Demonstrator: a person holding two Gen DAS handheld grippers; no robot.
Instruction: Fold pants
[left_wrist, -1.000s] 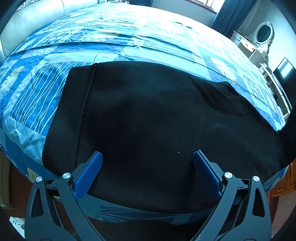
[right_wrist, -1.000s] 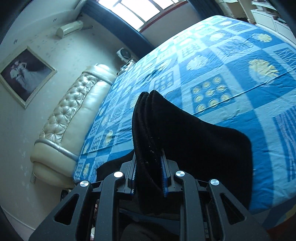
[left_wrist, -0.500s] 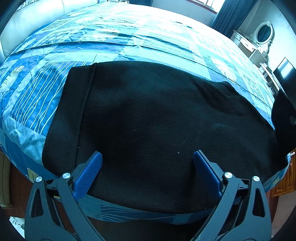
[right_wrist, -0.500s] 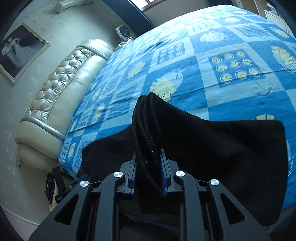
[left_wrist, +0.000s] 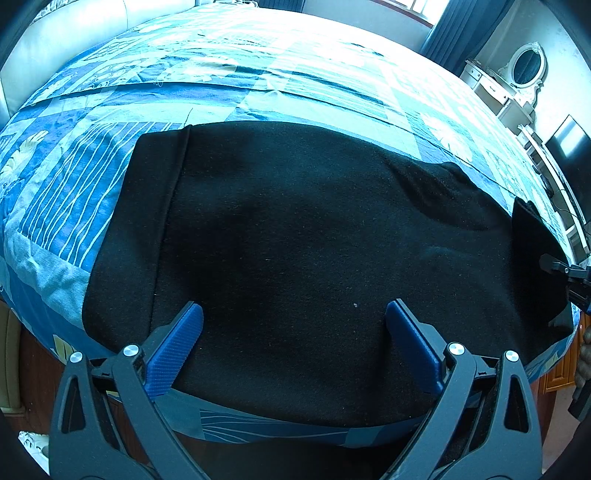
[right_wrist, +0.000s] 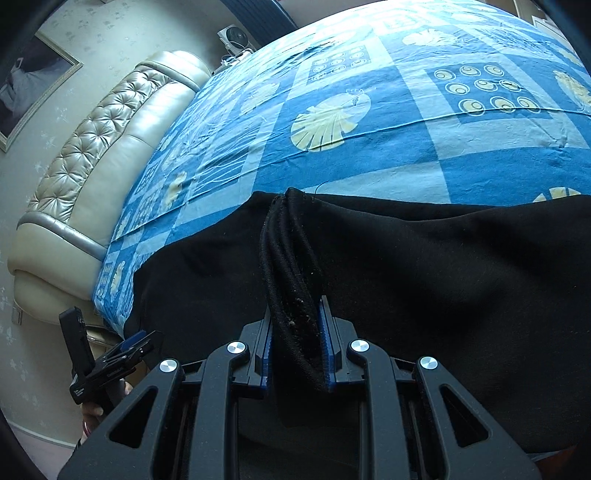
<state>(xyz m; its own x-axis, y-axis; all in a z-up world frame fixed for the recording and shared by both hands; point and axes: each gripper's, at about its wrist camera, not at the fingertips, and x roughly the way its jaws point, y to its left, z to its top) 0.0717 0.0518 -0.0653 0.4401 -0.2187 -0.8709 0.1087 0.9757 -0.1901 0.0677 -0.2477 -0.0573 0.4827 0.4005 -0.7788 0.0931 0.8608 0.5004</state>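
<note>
Between the right gripper's (right_wrist: 295, 325) pads, bunched pants (right_wrist: 424, 277) hide their inner faces.

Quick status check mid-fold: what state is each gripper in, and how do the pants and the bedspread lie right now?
left gripper: open, jaws wide, poised over the pants near the bed's edge, gripping nothing.
right gripper: shut on a bunched, layered edge of the pants.
black pants: spread mostly flat on the bed, one end lifted in the right gripper.
blue patterned bedspread: laid flat, lightly creased.
</note>
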